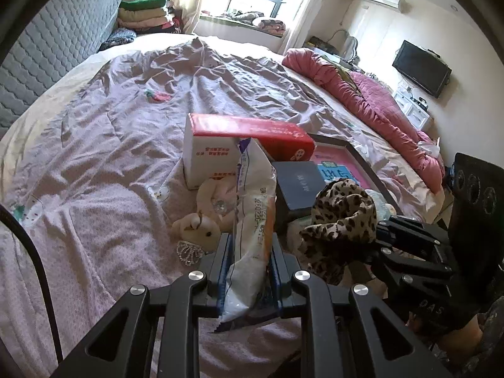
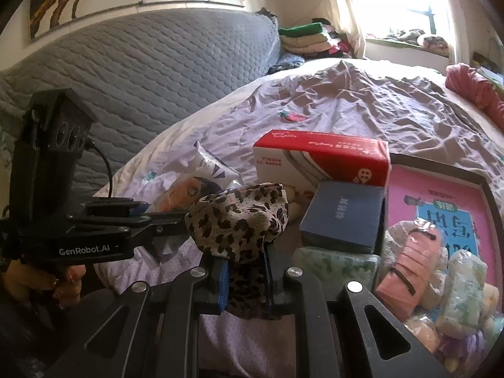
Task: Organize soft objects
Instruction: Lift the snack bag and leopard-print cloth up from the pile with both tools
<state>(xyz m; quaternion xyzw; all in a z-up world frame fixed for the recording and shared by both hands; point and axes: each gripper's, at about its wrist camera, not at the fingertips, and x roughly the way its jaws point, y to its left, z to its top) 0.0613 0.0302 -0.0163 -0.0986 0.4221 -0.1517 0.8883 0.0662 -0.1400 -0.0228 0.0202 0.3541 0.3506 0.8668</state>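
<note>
- The left tool [image 1: 249,271] is squeezing a white plastic snack bag [image 1: 252,214], holding it up just in front of the red and white box [image 1: 239,145].
- The right tool [image 2: 244,271] is squeezing a leopard-print cloth [image 2: 239,220], also in front of that box.
- The bag is slippery, so it may be sliding out and dropping onto the bed [image 1: 94,163].
- The cloth is hanging loose; it could be catching on the dark blue box [image 2: 343,217] beside the red and white box.
- The two tools are sitting close together, so they might be bumping.
- The cream bunny toy [image 1: 198,223] is lying below the box, where a falling bag could be landing.
</note>
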